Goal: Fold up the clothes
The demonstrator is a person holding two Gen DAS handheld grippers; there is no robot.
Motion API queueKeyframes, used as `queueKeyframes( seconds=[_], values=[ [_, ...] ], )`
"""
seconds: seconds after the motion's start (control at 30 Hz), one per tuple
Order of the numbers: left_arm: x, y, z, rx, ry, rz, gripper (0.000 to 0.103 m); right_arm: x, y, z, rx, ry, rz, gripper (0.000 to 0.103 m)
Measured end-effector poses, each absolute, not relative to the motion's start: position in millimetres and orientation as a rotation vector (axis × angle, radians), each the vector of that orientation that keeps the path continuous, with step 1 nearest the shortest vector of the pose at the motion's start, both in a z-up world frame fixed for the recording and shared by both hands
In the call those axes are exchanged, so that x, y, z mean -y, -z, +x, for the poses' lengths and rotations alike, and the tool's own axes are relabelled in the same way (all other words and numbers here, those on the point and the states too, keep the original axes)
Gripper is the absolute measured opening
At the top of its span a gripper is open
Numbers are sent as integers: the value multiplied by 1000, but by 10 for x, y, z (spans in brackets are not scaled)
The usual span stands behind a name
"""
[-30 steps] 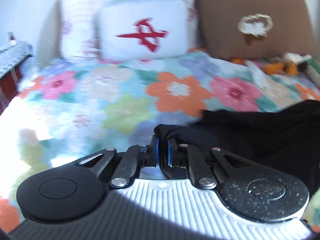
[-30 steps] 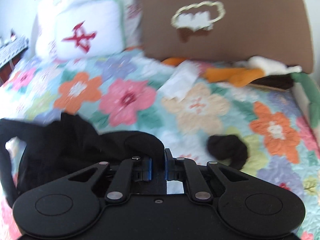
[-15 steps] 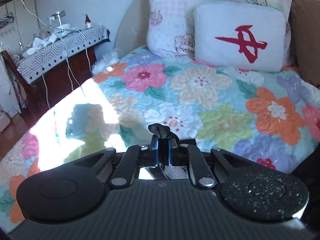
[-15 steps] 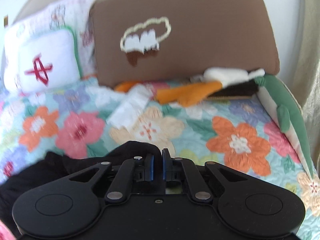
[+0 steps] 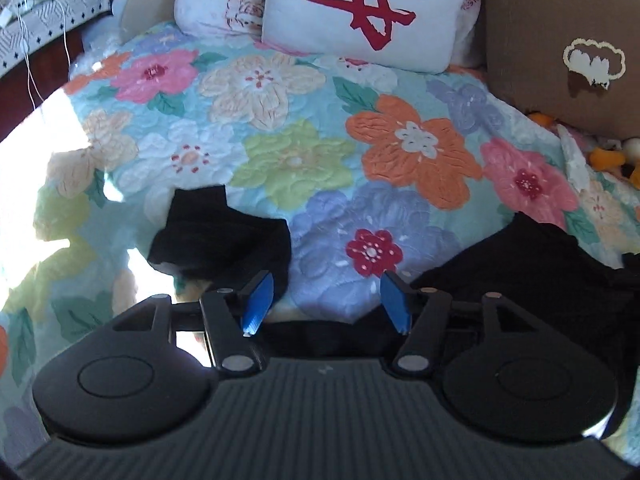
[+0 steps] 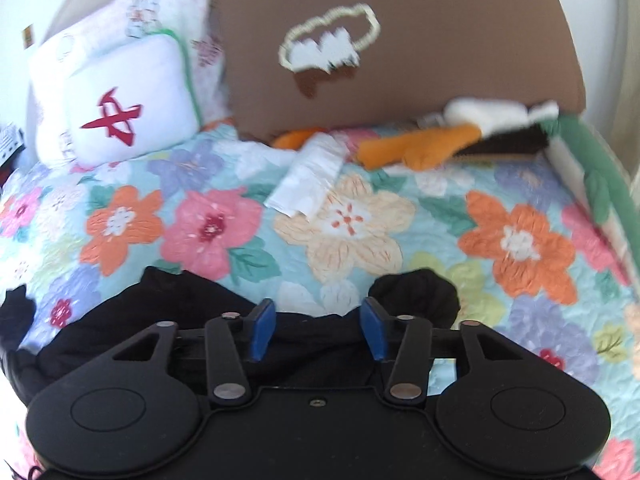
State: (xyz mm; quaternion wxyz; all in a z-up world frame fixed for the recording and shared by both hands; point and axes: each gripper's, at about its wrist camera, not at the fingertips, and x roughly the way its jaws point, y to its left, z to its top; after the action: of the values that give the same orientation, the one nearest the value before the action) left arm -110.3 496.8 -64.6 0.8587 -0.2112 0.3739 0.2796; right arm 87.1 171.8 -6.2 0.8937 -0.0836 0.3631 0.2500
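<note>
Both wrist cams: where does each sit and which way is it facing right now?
Left wrist: on the left gripper, low over the quilt, facing the headboard pillows; its own open jaws show, black garment just ahead.
Right wrist: on the right gripper, facing the brown cushion; its own open jaws show above the garment.
Shared: garment, quilt, white pillow with the red mark, brown cushion.
</note>
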Motion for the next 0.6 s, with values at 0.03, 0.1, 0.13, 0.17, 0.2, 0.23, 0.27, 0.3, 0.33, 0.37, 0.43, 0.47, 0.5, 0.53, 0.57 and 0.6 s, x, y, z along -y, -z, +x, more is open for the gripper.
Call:
queueKeyframes(
  seconds=[0.03,0.1,0.13,0.17,0.2,0.23,0.27,0.3,0.33,0.37,0.43,0.47,0.5,0.53,0.57,0.6],
  values=[
    [-4951,631,-1126,-802,-587,-436,59,-1711,2,786,-736,-525,-185,59],
    [-4886,580,-1175,-855,-598,-387,64,-1670,-147,631,-713,-541,-200,63],
    [-4855,549,-1209,-874,-598,-359,66,-1644,-227,550,-702,-549,-201,64],
    [-4837,519,-1252,-881,-589,-352,70,-1615,-320,462,-688,-560,-201,65],
    [-4823,488,-1299,-885,-577,-351,71,-1582,-416,382,-672,-572,-199,68],
    [-4810,458,-1346,-889,-566,-350,71,-1541,-508,297,-650,-583,-191,73],
    [-4812,424,-1383,-899,-558,-367,71,-1491,-595,201,-620,-592,-177,79],
    [-4819,390,-1417,-910,-551,-390,71,-1431,-666,100,-580,-600,-163,89],
    [-4827,355,-1452,-921,-543,-413,71,-1366,-729,-7,-533,-608,-148,97],
    [-4834,320,-1486,-932,-536,-436,71,-1308,-788,-110,-489,-623,-146,99],
    [-4809,207,-1547,-936,-534,-439,71,-1214,-888,-293,-423,-664,-170,101],
    [-4791,140,-1579,-938,-535,-433,71,-1185,-928,-347,-423,-680,-193,102],
    [-4774,73,-1610,-941,-537,-428,71,-1162,-963,-383,-439,-690,-214,102],
    [-4754,8,-1644,-942,-529,-426,71,-1140,-990,-403,-469,-698,-232,102],
    [-4728,-56,-1679,-941,-510,-428,71,-1117,-1011,-414,-510,-709,-243,102],
    [-4703,-121,-1728,-939,-480,-439,71,-1086,-1025,-427,-557,-729,-238,102]
  ],
)
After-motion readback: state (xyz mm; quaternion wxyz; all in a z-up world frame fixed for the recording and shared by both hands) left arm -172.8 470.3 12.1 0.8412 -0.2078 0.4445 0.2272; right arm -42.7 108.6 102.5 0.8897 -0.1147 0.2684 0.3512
